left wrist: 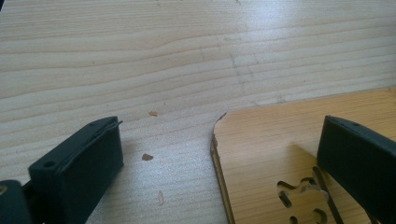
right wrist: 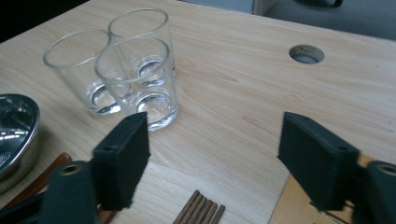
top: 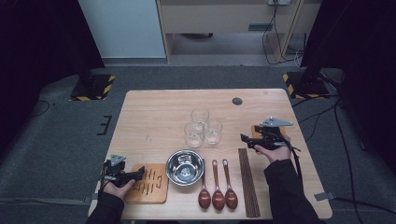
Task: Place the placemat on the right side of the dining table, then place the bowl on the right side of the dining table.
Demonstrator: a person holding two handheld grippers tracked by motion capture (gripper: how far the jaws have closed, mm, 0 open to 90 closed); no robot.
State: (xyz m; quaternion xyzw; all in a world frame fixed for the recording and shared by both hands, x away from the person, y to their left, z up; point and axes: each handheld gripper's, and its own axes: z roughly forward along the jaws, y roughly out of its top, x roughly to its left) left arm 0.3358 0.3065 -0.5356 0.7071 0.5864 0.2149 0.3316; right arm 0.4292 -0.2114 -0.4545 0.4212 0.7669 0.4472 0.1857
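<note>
My left gripper (top: 139, 174) rests at the table's front left, jaws open and pointing right over the corner of a slotted wooden board (top: 152, 184). In the left gripper view the gripper (left wrist: 222, 135) straddles that board's corner (left wrist: 280, 140) and holds nothing. My right gripper (top: 245, 140) hovers at the right, pointing left toward three clear glasses (top: 203, 128). In the right gripper view its jaws (right wrist: 217, 140) stand wide apart and empty, with the glasses (right wrist: 140, 79) ahead to the left.
A steel bowl (top: 185, 167) sits front centre, with three brown spoons (top: 217, 186) and a bundle of chopsticks (top: 247, 182) to its right. A second wooden board (top: 256, 130) lies under the right hand. A cable hole (top: 237, 101) marks the table's far side.
</note>
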